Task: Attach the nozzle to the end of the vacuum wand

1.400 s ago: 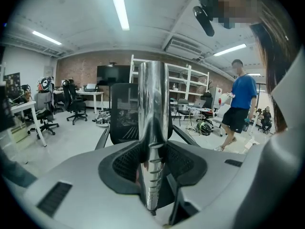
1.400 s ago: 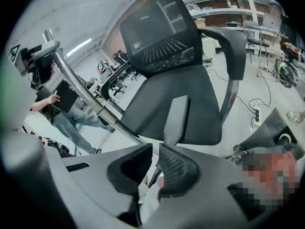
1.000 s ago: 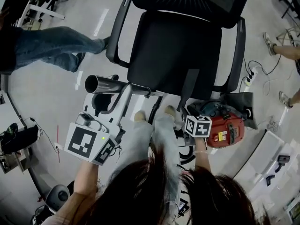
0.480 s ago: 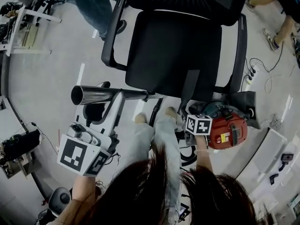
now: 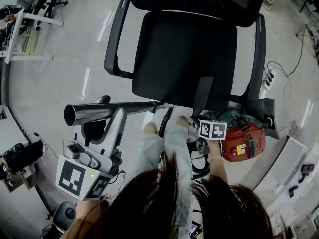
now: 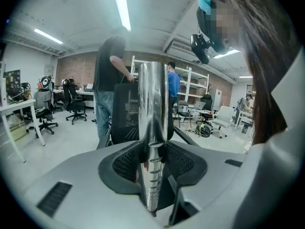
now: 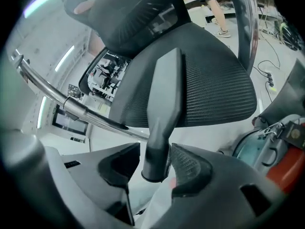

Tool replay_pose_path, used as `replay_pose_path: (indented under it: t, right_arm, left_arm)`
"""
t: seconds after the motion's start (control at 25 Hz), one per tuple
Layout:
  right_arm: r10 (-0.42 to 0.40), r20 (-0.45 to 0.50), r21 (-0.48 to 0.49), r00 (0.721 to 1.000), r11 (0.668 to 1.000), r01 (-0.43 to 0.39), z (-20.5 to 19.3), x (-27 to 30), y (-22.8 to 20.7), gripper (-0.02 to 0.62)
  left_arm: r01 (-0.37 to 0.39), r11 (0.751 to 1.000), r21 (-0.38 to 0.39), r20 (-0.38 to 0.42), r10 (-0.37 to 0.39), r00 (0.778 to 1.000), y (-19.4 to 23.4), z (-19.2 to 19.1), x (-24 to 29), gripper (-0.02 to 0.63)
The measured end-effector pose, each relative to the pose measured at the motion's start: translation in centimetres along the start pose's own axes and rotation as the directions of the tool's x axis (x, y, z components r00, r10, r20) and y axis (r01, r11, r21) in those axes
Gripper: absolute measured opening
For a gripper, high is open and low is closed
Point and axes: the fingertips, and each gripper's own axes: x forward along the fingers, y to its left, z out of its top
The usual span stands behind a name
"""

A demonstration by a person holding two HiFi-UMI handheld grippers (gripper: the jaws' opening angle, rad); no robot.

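Observation:
My left gripper [image 6: 153,168] is shut on the chrome vacuum wand [image 5: 107,111]. The wand lies roughly level in front of the chair, its open end to the left in the head view. The dark grey nozzle [image 7: 164,94] leans up against the black office chair's seat [image 5: 184,54]. Its round end sits between the pads of my right gripper [image 7: 153,165], whose jaws have just been opening. The left pad stands off the nozzle. In the head view only that gripper's marker cube [image 5: 213,130] shows, beside the red vacuum body [image 5: 244,142].
The chair with its armrests [image 5: 113,44] fills the middle of the floor. A power strip and cables [image 5: 271,76] lie at the right. A white rack [image 5: 27,31] stands at the upper left. My own legs [image 5: 167,143] are below the chair.
The wand's open end has swung left and slightly down in the head view. The right marker cube shifted little. The person in jeans at the upper left has walked out of view.

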Motion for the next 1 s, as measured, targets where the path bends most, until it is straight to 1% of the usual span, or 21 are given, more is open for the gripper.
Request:
replay_pose_path:
  t: [0.2,0.32,0.36,0.48,0.56,0.72,0.92,1.0]
  right_arm:
    - [0.020,-0.036,0.003,0.999,1.000,-0.020,-0.1,1.3,-0.7,0.199]
    - [0.037,-0.058,0.016,0.998,0.999,-0.036,-0.3,1.9,-0.9,0.199]
    - [0.048,-0.065,0.024,0.997,0.999,-0.047,-0.3,2.1,-0.9,0.199]
    - [0.096,-0.089,0.060,0.991,0.994,-0.091,-0.7,2.8,-0.6,0.199]
    - [0.129,-0.101,0.089,0.986,0.989,-0.120,-1.0,3.2,-0.5,0.199]
    - [0.148,-0.088,0.120,0.985,0.983,-0.137,-0.9,3.7,-0.5,0.198]
    - [0.200,-0.049,0.139,0.979,0.972,-0.191,-0.6,3.3,0.2,0.183]
    - [0.205,-0.036,0.147,0.978,0.969,-0.198,-0.6,3.0,0.3,0.181]
  left_arm:
    - [-0.001,1.000,0.019,-0.024,0.001,1.000,0.4,-0.7,-0.1,0.160]
    - [0.008,1.000,-0.026,0.018,-0.008,1.000,0.0,0.2,0.5,0.160]
    - [0.003,1.000,-0.030,0.022,-0.002,1.000,0.0,0.3,0.6,0.160]
    - [-0.031,1.000,0.004,-0.004,0.031,1.000,0.7,-0.4,0.4,0.160]
    - [-0.035,0.999,0.010,-0.010,0.035,0.999,0.8,-0.6,0.4,0.160]
    - [-0.035,0.999,0.008,-0.009,0.035,0.999,0.8,-0.6,0.4,0.160]
    - [-0.039,0.999,0.010,-0.010,0.039,0.999,1.0,-0.8,0.2,0.160]
    - [-0.040,0.999,0.011,-0.010,0.040,0.999,1.0,-0.7,0.1,0.160]
